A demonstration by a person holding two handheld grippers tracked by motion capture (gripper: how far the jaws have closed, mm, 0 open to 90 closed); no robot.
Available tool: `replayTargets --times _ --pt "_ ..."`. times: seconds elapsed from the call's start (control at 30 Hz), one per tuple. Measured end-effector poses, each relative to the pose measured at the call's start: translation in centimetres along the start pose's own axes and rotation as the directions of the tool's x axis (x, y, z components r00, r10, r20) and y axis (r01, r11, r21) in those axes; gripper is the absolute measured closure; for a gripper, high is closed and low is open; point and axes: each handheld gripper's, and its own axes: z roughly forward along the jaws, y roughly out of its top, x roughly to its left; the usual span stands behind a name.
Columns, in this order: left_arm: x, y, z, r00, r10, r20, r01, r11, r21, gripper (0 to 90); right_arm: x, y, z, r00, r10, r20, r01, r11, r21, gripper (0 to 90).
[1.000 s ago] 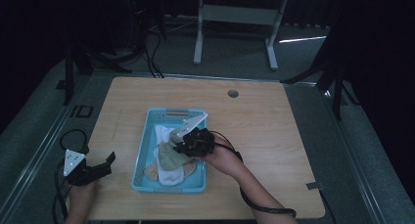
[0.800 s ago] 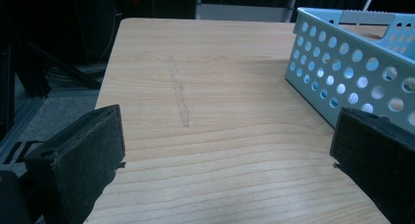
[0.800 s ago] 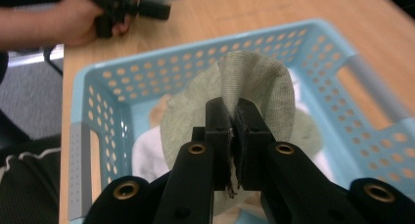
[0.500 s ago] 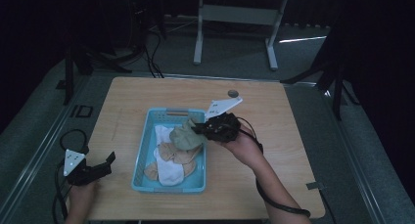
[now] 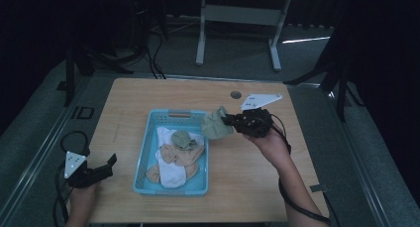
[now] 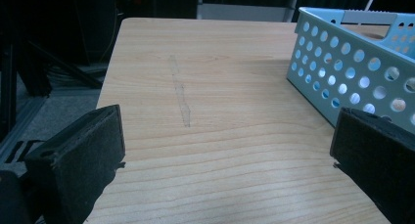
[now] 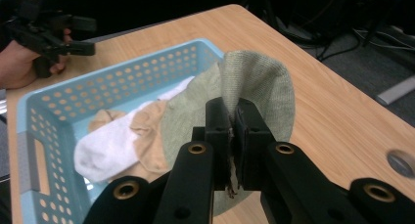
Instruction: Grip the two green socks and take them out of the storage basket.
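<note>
A light blue perforated basket sits mid-table and holds white, tan and green socks. My right gripper is shut on a green sock, which hangs in the air just past the basket's right rim. My left gripper rests open at the table's near left corner, left of the basket, with bare wood between its pads.
The wooden table has a round grommet hole near its far edge. Open wood lies right of the basket and to its left. A dark floor with cables and a metal stand lies beyond the table.
My right gripper has lifted the green sock out of the basket and carried it right, past the rim. The left gripper has stayed put.
</note>
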Motion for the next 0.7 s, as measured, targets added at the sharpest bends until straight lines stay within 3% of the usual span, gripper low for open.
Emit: replayTargets --times 0.37,0.5,0.7 --pt "0.0 0.0 0.0 1.0000 0.002 -0.001 -0.002 1.0000 0.000 0.0 -3.0 -3.6 -2.0 0.9918 0.087 0.093 -0.088 0.996 0.004 85.7" --pt "0.0 0.0 0.0 1.0000 0.000 -0.001 0.000 1.0000 0.002 0.0 -4.2 -5.5 -1.9 0.9840 0.135 0.117 -0.137 0.991 0.006 85.6" --pt "0.0 0.0 0.0 1.0000 0.001 -0.001 -0.001 1.0000 0.002 0.0 -5.1 -7.3 -1.6 0.9726 0.165 0.164 -0.170 0.985 0.016 85.6"
